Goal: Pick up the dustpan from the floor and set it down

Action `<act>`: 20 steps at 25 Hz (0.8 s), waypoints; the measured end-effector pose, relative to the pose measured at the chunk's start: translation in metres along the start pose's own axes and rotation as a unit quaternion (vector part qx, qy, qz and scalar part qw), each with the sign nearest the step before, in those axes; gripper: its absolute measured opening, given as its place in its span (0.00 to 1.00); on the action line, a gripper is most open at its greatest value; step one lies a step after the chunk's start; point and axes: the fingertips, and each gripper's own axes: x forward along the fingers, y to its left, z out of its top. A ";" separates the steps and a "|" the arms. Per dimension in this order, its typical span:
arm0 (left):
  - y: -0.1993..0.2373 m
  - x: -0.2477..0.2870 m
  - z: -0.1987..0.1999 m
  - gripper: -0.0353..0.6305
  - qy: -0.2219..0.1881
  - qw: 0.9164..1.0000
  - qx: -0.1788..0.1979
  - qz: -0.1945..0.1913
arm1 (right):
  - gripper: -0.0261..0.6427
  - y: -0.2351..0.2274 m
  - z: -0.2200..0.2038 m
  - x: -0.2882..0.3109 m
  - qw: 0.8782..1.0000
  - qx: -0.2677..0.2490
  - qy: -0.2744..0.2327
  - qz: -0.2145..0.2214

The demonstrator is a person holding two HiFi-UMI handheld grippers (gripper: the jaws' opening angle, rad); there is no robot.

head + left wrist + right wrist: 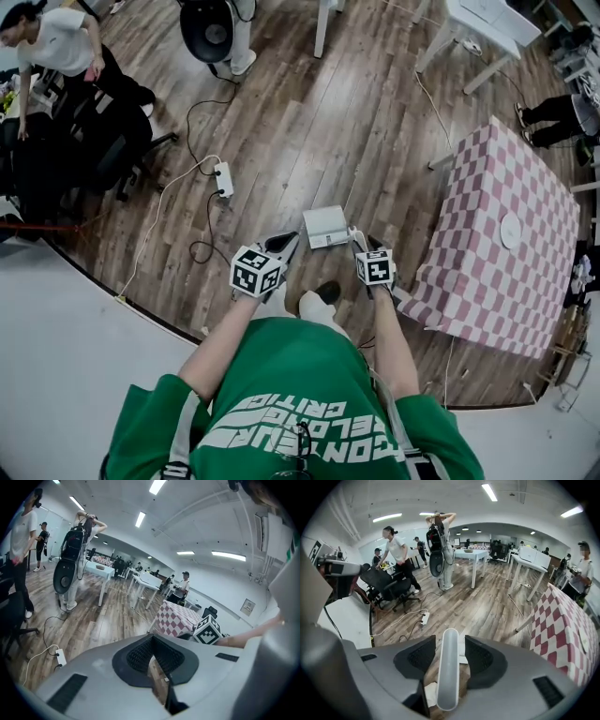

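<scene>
The white dustpan (pixel 326 226) sits on the wooden floor (pixel 281 122) just ahead of the person in the green shirt (pixel 291 394), near the corner of the table with the pink-and-white checked cloth (pixel 506 234); its pale handle (pixel 447 667) slants up from the pan toward the right gripper (pixel 366 241). In the right gripper view the jaws of the right gripper (pixel 447 641) stand apart on either side of that handle; a sliver of floor shows between the handle and each dark pad, so nothing is clamped. The left gripper (pixel 286 246) hovers just left of the pan, apart from it; in the left gripper view its jaws (pixel 152 638) are closed together at the tips with nothing between them, and only floor shows through the narrow slit below. A white power strip (pixel 224 178) with trailing cables lies on the floor further to the left; beyond it stands a black office chair (pixel 112 150) beside another person (pixel 66 42).
</scene>
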 end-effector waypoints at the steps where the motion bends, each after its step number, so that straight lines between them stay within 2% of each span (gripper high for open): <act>1: 0.001 -0.001 0.000 0.06 0.000 1.000 -0.001 0.000 | 0.31 0.000 -0.001 0.006 1.000 -0.001 0.008 -0.001; 20: 0.029 -0.012 0.006 0.06 -0.001 1.000 -0.018 0.014 | 0.32 -0.003 -0.025 0.066 0.991 -0.007 0.135 -0.018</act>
